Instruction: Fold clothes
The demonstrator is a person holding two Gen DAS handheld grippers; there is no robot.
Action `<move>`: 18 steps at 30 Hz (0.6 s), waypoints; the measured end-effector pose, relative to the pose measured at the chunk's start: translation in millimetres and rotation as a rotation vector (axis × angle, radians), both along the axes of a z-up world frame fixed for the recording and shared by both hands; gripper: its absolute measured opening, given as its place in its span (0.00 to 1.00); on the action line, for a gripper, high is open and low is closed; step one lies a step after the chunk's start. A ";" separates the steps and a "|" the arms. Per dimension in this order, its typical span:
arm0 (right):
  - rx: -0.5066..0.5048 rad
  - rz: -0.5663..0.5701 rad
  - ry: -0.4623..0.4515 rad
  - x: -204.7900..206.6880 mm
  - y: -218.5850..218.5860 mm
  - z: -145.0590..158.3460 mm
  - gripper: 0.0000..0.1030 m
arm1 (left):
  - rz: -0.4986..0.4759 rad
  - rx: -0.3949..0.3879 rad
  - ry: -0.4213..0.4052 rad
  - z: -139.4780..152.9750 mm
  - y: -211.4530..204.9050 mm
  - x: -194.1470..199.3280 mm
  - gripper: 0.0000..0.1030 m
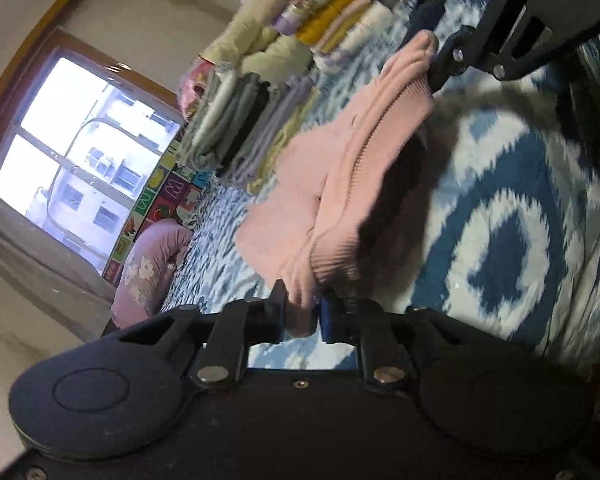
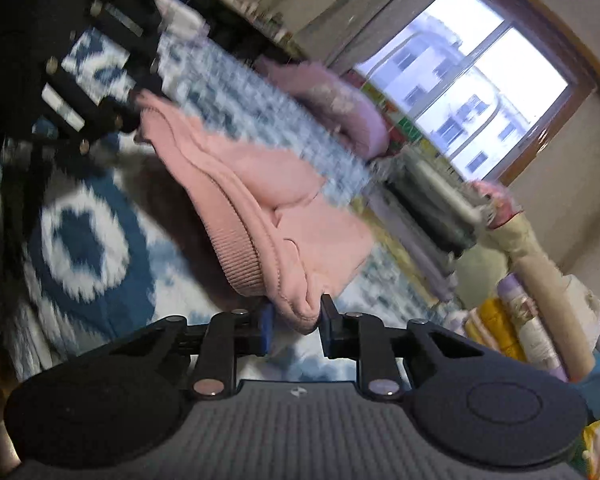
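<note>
Left wrist view, item one: pink sweatshirt (image 1: 332, 184), soft fleece with a ribbed knit hem band, hanging bunched and creased above the bedspread (image 1: 512, 216). Left gripper (image 1: 304, 312), matte black with blue finger pads, is clamping a thick fold of the pink fabric between its fingers. Right gripper (image 1: 440, 60), black with bright rivets, is pinching the far end of the same garment, beyond the ribbed band.

Item two: the bedspread, woven cloth printed with blurred-edged blue and white rings and diamonds, is lying under the sweatshirt and catching its dark shadow.

Item three: folded clothes (image 1: 256, 120), flat stacks in grey, black, lilac, yellow and cream, are standing in rows past the sweatshirt's far side.

Item four: window (image 1: 80, 152), brown-framed and glaring white, is sitting well beyond the sweatshirt.

Right wrist view, same items: right gripper (image 2: 294, 320) is squeezing a rolled, stitched edge of the sweatshirt (image 2: 260, 200), next to the corrugated hem band. Left gripper (image 2: 134, 110) is gripping the opposite end. Between the two, the garment is sagging in a long, puffy fold over the bedspread (image 2: 84, 240). Mauve pillow (image 2: 340, 108), rounded and plush, is lying beyond the sweatshirt, toward the window (image 2: 480, 92).
</note>
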State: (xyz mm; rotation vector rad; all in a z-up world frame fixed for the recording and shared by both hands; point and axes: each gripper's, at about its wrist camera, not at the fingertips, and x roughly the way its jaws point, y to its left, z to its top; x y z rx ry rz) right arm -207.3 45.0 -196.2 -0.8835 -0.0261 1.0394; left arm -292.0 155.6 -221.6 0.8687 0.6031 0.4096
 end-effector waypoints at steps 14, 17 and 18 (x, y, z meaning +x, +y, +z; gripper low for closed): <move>0.051 0.075 0.009 -24.7 -28.9 66.6 0.21 | -0.086 -0.219 -0.043 87.9 1.9 -44.9 0.11; 0.114 0.070 0.081 -7.6 -21.4 81.0 0.22 | -0.081 -0.322 -0.086 100.0 22.0 -33.3 0.11; 0.138 0.067 0.129 2.3 -18.2 84.4 0.22 | -0.078 -0.362 -0.096 102.3 30.3 -28.3 0.11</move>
